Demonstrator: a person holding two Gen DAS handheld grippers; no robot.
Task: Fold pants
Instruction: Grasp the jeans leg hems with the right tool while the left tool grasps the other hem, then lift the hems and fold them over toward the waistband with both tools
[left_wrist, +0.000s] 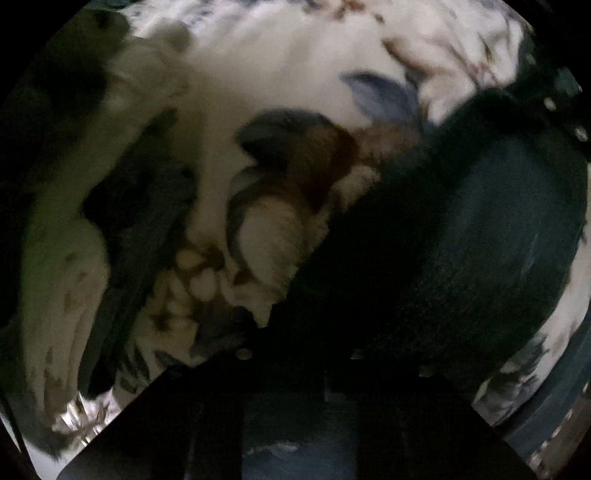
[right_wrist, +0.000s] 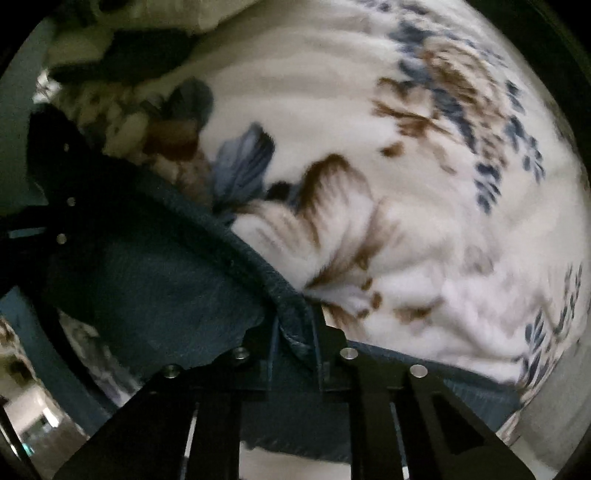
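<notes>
Dark blue denim pants (left_wrist: 480, 229) lie on a white blanket with blue and brown flowers (left_wrist: 295, 74). In the left wrist view the picture is dark; the pants' cloth runs down into my left gripper (left_wrist: 303, 347), whose jaws stand closed on it. In the right wrist view a stitched edge of the pants (right_wrist: 166, 273) curves down between the fingers of my right gripper (right_wrist: 295, 343), which is shut on that edge. The left gripper's black body (right_wrist: 55, 199) shows at the far side of the pants. Both grippers point down at the bed.
The flowered blanket (right_wrist: 406, 110) fills most of the right wrist view. Pale bedding (left_wrist: 55, 240) and a dark piece of cloth (left_wrist: 140, 206) lie at the left of the left wrist view. The bed's edge and some floor (right_wrist: 33, 435) show at lower left.
</notes>
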